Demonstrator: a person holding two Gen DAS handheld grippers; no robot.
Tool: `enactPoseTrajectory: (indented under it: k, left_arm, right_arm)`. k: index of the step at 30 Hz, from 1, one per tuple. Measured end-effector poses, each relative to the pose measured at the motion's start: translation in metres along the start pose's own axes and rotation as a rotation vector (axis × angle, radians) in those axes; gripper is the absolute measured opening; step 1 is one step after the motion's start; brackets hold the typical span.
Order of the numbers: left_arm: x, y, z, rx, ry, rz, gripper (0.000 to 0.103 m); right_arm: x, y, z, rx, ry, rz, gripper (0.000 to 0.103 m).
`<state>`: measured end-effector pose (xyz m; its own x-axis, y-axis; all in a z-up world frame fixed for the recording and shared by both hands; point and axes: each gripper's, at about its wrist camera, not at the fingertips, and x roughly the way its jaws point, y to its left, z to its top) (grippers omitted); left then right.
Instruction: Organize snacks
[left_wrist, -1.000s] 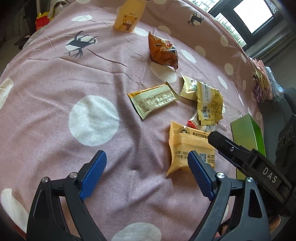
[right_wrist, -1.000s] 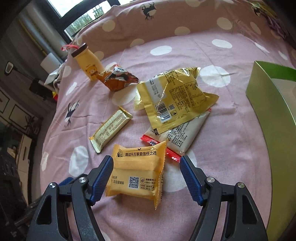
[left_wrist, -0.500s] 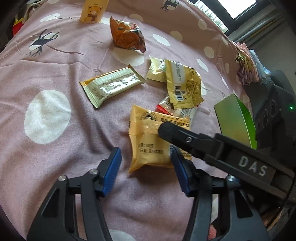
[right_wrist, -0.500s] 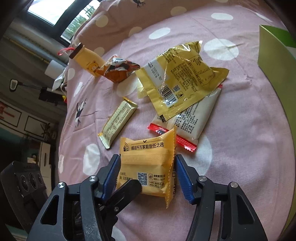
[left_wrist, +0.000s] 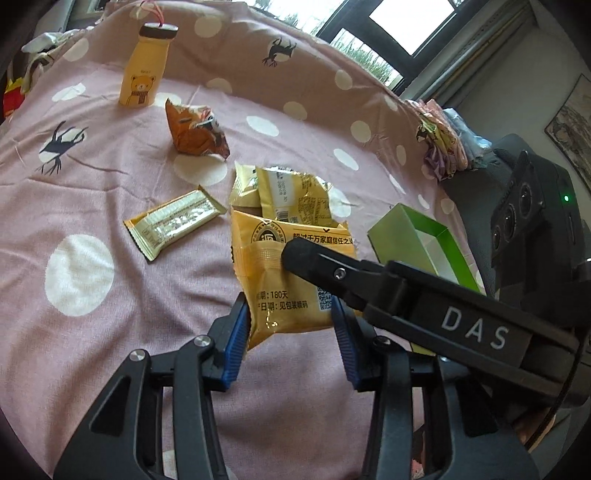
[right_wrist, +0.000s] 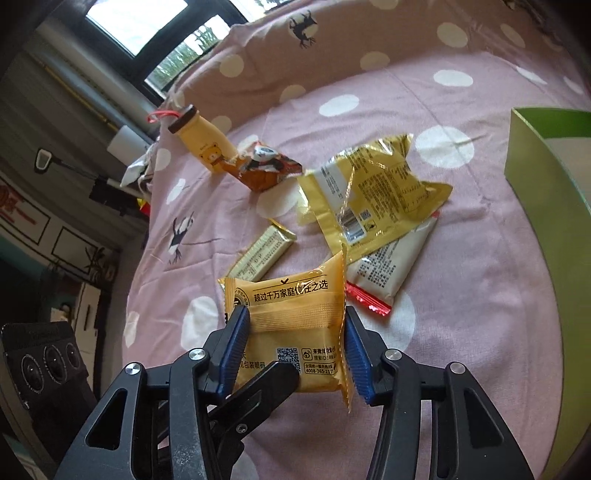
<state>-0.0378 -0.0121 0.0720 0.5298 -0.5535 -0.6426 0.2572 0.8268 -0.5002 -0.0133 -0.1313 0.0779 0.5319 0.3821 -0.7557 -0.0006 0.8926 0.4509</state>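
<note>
A yellow-orange snack packet (left_wrist: 280, 273) (right_wrist: 295, 325) is lifted off the pink dotted bedsheet (left_wrist: 110, 314). My left gripper (left_wrist: 290, 336) and my right gripper (right_wrist: 293, 354) are both shut on it, each pressing its two sides. A finger of the other gripper crosses each view. The green box (left_wrist: 417, 236) (right_wrist: 546, 184) stands open to the right. A gold bar wrapper (left_wrist: 173, 221) (right_wrist: 262, 254), a gold foil bag (left_wrist: 291, 195) (right_wrist: 373, 195) and a white packet with a red edge (right_wrist: 388, 266) lie on the sheet.
An orange crumpled snack bag (left_wrist: 197, 129) (right_wrist: 262, 170) and a yellow bear bottle (left_wrist: 146, 70) (right_wrist: 201, 142) stand farther back. Folded cloth (left_wrist: 443, 147) lies at the bed's right edge. A window is behind the bed.
Both grippers closed on the yellow-orange packet from open and lifted it off the sheet. The left gripper moved right to reach it.
</note>
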Motion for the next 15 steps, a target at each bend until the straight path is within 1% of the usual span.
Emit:
enactPoseTrajectory:
  k: [8, 11, 15]
  left_arm:
    - [-0.025, -0.015, 0.0, 0.063, -0.125, -0.051, 0.043]
    - [-0.032, -0.018, 0.0, 0.081, -0.157, -0.058, 0.043]
    - [-0.037, -0.021, 0.0, 0.089, -0.182, -0.073, 0.043]
  right_arm:
    - [-0.04, 0.021, -0.002, -0.073, -0.141, -0.008, 0.053]
    - [-0.05, 0.025, -0.002, -0.089, -0.173, -0.01, 0.053]
    - [-0.06, 0.03, -0.004, -0.103, -0.206, -0.012, 0.053]
